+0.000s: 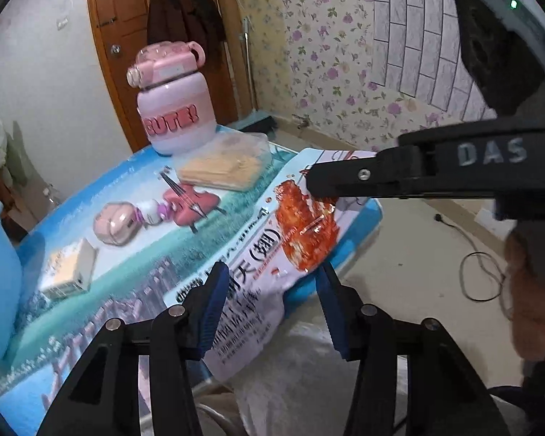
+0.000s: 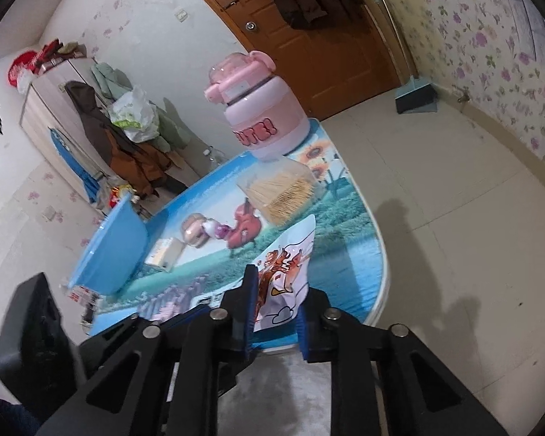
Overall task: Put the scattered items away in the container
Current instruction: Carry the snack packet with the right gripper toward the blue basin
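Observation:
A white snack packet (image 1: pixel 272 239) with a red food picture lies over the near edge of the table (image 1: pixel 134 254), its far end raised. My right gripper (image 1: pixel 314 185) reaches in from the right and is shut on that far end. In the right wrist view the packet (image 2: pixel 287 272) stands up between the right gripper's (image 2: pixel 277 290) blue pads. My left gripper (image 1: pixel 271 269) is open around the packet's near part, with a gap at its right pad. The blue basin (image 2: pixel 112 250) stands at the table's left side.
On the table stand a pink "CUTE!" bottle (image 1: pixel 174 109), a clear box of thin sticks (image 1: pixel 225 163), a red violin toy (image 1: pixel 190 201), a pink case (image 1: pixel 116 223) and a small box (image 1: pixel 71 269). A cable (image 1: pixel 479 276) lies on the floor to the right.

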### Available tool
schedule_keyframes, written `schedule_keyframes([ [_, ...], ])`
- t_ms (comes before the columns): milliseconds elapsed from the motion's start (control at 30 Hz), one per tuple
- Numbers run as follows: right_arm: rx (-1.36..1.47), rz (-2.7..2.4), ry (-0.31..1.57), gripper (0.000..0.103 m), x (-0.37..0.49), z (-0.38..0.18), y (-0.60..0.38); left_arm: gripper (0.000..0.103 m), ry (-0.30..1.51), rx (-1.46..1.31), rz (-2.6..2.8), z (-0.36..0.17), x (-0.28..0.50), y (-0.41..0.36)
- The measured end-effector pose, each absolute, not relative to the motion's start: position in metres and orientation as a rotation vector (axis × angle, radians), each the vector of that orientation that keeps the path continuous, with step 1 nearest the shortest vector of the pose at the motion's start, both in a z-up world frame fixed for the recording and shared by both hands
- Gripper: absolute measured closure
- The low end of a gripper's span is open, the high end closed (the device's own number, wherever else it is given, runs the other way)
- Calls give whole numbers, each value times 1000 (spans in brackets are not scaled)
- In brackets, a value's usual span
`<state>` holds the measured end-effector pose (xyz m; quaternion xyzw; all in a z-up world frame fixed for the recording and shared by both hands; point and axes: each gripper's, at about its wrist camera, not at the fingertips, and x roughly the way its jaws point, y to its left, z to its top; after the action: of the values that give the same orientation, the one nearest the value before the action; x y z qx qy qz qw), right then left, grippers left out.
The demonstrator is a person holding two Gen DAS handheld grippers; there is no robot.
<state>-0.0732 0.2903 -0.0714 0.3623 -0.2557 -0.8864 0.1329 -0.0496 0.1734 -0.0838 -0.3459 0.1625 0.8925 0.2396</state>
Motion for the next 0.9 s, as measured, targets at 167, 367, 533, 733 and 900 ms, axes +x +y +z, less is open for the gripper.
schedule_keyframes([
  [167, 1031, -2546, -762, 88, -72, -65, 289, 42, 535, -901, 2482, -86, -54, 180],
  [367, 1031, -2531, -776, 88, -68, -64, 288, 55, 578, -857, 2476, -89, -65, 188],
  [533, 1023, -2541, -762, 88, -67, -61, 287, 67, 601, -829, 2483, -92, -63, 190],
  [733, 1002, -2542, -756, 88, -65, -55, 284, 76, 585, -792, 2513, -87, -60, 186],
  [900, 973, -2544, -738, 88, -62, -44, 279, 77, 549, -780, 2528, -78, -59, 179],
])
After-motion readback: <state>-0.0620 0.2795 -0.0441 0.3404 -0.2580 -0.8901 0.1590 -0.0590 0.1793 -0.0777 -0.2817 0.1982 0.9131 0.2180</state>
